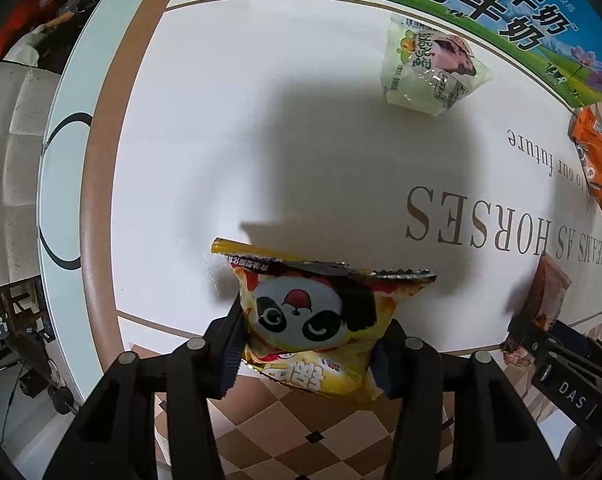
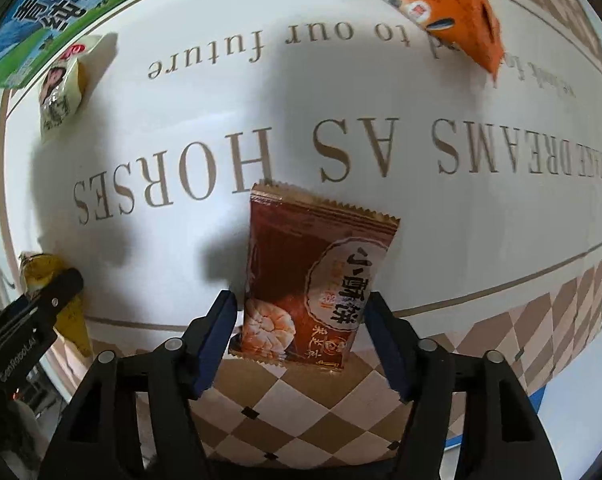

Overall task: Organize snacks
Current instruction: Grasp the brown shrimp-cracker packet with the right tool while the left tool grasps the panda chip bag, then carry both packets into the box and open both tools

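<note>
Item 1, leftmost: yellow panda-face snack packet (image 1: pixel 313 320), upright between the pads of the left gripper (image 1: pixel 307 350), which is clenched on its lower half, above the near edge of the white table mat (image 1: pixel 221 120). Item 2, farther back: pale green sealed packet (image 1: pixel 431 72), lying flat on the mat just beside the milk carton box (image 1: pixel 481 4); the box's interior is not visible, so its contents cannot be told. Item 3, centre right: red-brown pastry packet (image 2: pixel 313 280), standing upright between the blue pads of the right gripper (image 2: pixel 301 332), which grasps it by its lower sides over the mat's near border and checkered trim. Item 4, far right: orange snack packet (image 2: pixel 441 4), loose on the mat over the printed lettering, well apart from both grippers.
</note>
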The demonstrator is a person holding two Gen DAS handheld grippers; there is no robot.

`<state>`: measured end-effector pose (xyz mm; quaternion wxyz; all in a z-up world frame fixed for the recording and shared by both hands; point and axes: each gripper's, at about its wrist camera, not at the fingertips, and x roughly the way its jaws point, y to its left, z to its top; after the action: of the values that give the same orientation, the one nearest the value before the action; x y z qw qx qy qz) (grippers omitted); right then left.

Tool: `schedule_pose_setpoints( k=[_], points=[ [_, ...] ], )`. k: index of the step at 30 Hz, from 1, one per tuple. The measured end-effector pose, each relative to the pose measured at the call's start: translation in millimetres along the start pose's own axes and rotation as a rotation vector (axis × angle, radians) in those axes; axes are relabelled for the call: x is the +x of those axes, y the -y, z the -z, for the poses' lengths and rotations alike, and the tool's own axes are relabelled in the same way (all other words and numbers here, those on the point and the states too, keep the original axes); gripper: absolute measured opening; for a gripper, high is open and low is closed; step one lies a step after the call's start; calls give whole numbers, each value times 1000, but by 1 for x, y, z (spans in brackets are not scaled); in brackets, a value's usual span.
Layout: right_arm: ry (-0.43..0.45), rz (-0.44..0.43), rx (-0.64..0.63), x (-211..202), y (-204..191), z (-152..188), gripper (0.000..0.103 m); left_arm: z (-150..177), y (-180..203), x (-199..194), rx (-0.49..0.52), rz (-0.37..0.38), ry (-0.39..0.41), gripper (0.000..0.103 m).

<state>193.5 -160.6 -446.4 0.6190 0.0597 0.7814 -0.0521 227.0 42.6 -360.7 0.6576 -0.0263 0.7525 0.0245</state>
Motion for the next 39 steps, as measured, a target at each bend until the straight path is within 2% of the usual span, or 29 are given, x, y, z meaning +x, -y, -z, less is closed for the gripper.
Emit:
schedule_pose_setpoints(
  k=[1, 5, 9, 14, 18, 20, 22, 24, 27, 31, 33, 39],
  points=[
    [18, 3, -5, -2, 1, 1, 58, 0, 1, 0, 1, -2, 4, 47],
    [36, -1, -31, -6, 3, 4, 58, 7, 8, -7, -1, 13, 4, 45],
    [44, -51, -29, -21, 5, 6, 58, 12, 19, -46, 14, 63, 48, 45],
    [144, -145, -61, -95, 20, -4, 58, -7, 33, -134, 40, 177, 171, 45],
    [283, -203, -85, -178, 28, -28, 58, -46, 44, -200, 66, 244, 265, 45],
    [352, -223, -91, -220, 31, -51, 58, -72, 51, -219, 75, 239, 299, 45],
    [405, -201, -93, -248, 26, -75, 58, -103, 58, -229, 81, 221, 314, 45],
    [440, -166, -83, -257, 16, -101, 58, -126, 55, -223, 80, 204, 284, 45],
    [419, -129, -62, -258, 9, -142, 58, -153, 51, -195, 66, 187, 222, 45],
    [367, -94, -42, -226, 9, -178, 58, -182, 49, -159, 50, 139, 142, 45],
    [352, -75, -38, -195, 6, -180, 58, -190, 47, -145, 49, 122, 112, 45],
    [321, -51, -41, -165, 4, -197, 58, -202, 52, -122, 72, 99, 52, 46]
  ],
)
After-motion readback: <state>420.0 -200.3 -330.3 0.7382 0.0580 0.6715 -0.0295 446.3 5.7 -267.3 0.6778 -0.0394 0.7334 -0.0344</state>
